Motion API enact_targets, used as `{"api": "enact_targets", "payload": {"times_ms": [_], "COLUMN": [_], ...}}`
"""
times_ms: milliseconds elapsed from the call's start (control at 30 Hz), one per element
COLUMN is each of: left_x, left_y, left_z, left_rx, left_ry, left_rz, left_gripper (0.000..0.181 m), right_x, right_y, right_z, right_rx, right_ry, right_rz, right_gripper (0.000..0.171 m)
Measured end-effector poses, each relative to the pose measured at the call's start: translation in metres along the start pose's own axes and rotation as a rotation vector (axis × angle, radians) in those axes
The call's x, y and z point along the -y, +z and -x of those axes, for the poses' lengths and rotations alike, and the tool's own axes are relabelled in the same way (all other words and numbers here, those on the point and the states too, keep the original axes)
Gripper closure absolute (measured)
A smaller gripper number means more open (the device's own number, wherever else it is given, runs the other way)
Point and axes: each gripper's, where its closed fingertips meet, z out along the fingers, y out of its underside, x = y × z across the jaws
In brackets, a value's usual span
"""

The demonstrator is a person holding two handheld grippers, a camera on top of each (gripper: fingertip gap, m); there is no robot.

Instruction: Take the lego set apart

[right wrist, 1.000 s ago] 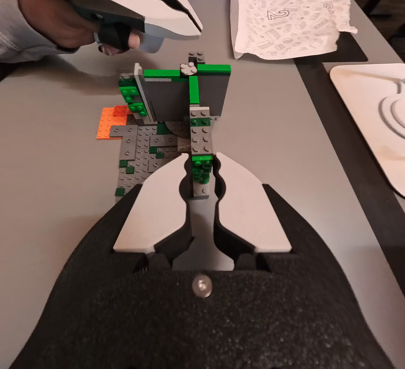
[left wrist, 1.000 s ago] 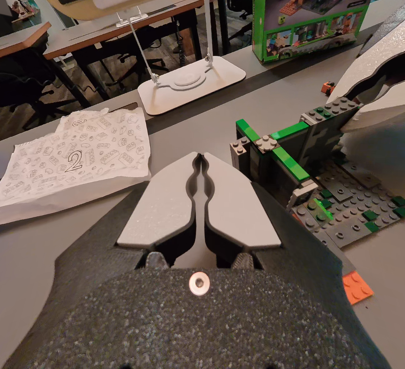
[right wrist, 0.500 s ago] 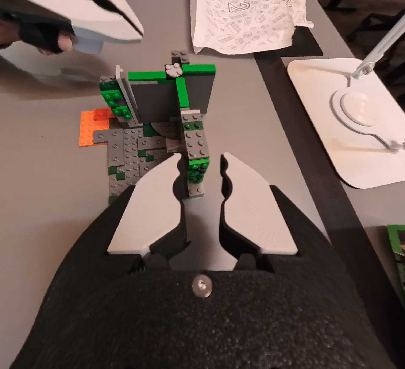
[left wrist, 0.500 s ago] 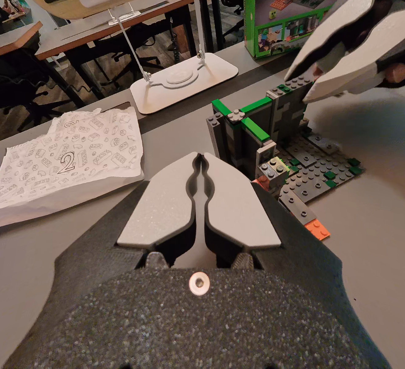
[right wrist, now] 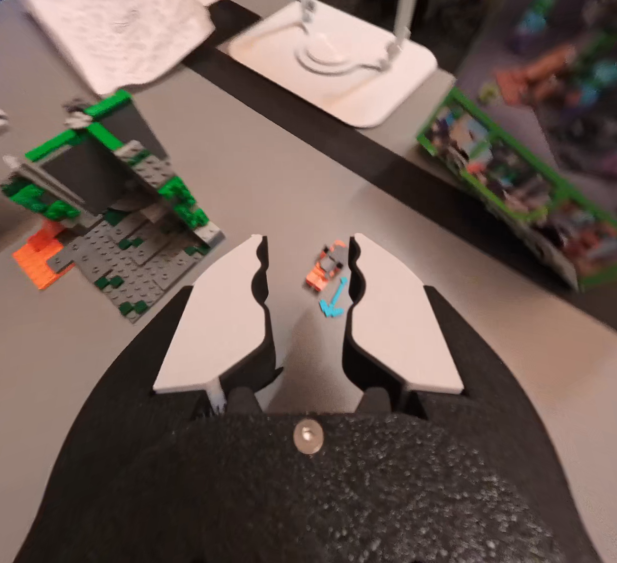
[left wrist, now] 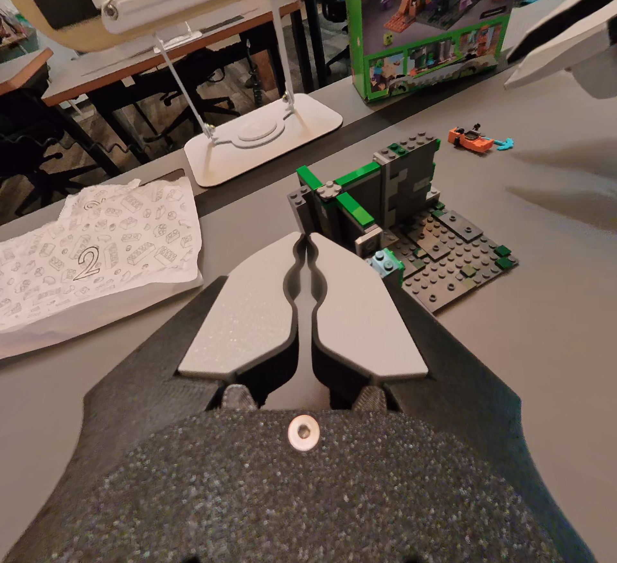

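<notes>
The lego set [left wrist: 394,213] is a grey studded baseplate with dark grey walls and green trim; it stands on the grey table, right of my left gripper [left wrist: 306,237]. That gripper is shut and empty, just left of the set's near corner. In the right wrist view the set [right wrist: 110,203] lies at the left, with an orange plate at its corner. My right gripper [right wrist: 307,239] is open and empty, over a small orange figure [right wrist: 325,266] and a blue pickaxe [right wrist: 334,301]. The figure also shows in the left wrist view [left wrist: 470,141], and the right gripper [left wrist: 561,42] at the upper right there.
A white paper bag [left wrist: 86,256] with printed bricks lies left of the set. A white stand base [left wrist: 263,136] sits behind on a dark strip. The green lego box [left wrist: 427,12] stands at the back right. Other desks and chairs are beyond the table edge. One gripper's finger ends stand about 25 cm off the other's. The blue pickaxe [right wrist: 334,301] is about 8 cm from my right fingertips and 25 cm from my left. Look for it in the left wrist view [left wrist: 499,143] too.
My right gripper has opened, let go of the set's wall and swung right, now over the orange figure. My left gripper stayed shut and pulled back from the set.
</notes>
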Motion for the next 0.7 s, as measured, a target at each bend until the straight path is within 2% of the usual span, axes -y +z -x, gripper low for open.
{"api": "enact_targets", "payload": {"times_ms": [133, 233, 367, 500, 700], "left_x": [0.009, 0.012, 0.007, 0.001, -0.002], "left_y": [-0.004, -0.007, -0.005, -0.002, 0.001], "left_z": [-0.004, -0.001, 0.000, 0.001, 0.003], "left_rx": [-0.002, 0.003, 0.001, 0.000, -0.007], "left_ry": [0.016, 0.009, 0.008, 0.016, 0.013], "left_rz": [-0.022, -0.035, -0.020, -0.005, 0.000], "left_gripper": [0.181, 0.181, 0.181, 0.181, 0.181], "right_x": [-0.038, -0.059, -0.050, -0.048, -0.028], "right_y": [0.008, 0.022, 0.040, 0.052, 0.046], "right_z": [-0.018, -0.016, -0.015, -0.023, -0.046], "right_rx": [-0.084, -0.112, -0.142, -0.169, -0.174], "right_ry": [0.129, 0.094, 0.088, 0.073, 0.115], "right_rz": [0.094, 0.204, 0.214, 0.300, 0.261], "right_gripper": [0.121, 0.113, 0.118, 0.147, 0.149]}}
